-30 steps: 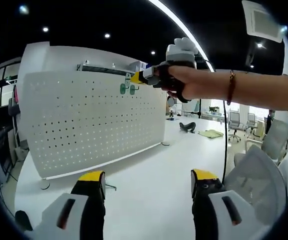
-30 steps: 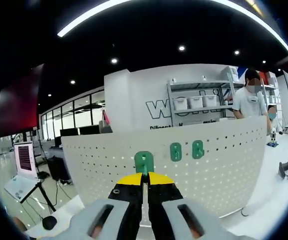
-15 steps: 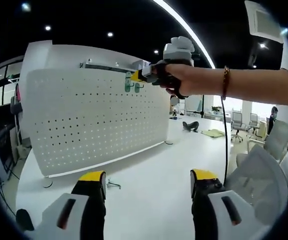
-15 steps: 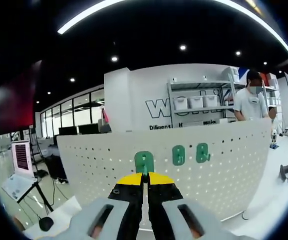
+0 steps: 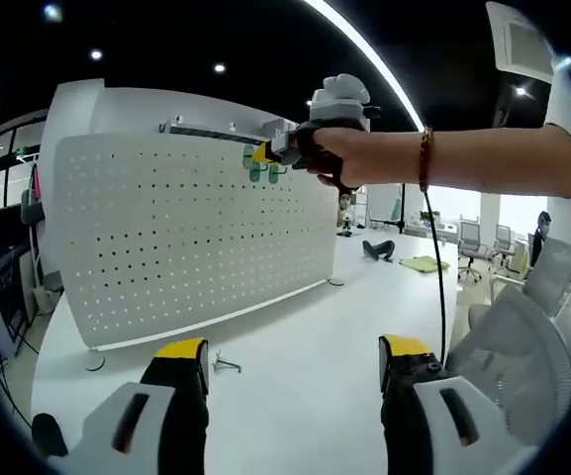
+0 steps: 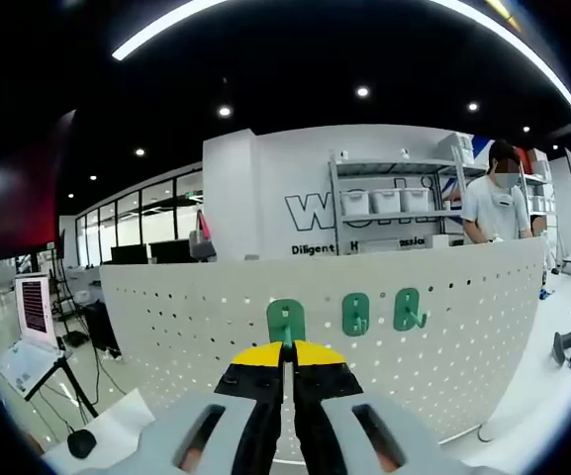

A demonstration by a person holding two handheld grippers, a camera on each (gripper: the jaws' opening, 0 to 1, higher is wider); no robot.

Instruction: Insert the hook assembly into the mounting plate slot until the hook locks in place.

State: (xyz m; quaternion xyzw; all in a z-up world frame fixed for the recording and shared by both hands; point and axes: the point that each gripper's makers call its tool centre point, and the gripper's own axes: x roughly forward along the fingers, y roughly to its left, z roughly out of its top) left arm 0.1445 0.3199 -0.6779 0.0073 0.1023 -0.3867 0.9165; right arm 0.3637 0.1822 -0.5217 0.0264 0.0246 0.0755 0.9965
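three green hooks [image 6: 355, 313] at the pegboard [image 6: 463, 327], one in the right tool [image 6: 286, 358].

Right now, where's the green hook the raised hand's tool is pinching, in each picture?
Left gripper view: the held hook is a small green speck high up at the pegboard's top edge, at the right tool's yellow tips.
Right gripper view: it sits centre, just above the shut yellow tips.
Shared landmark: two more green hooks beside it on the board.
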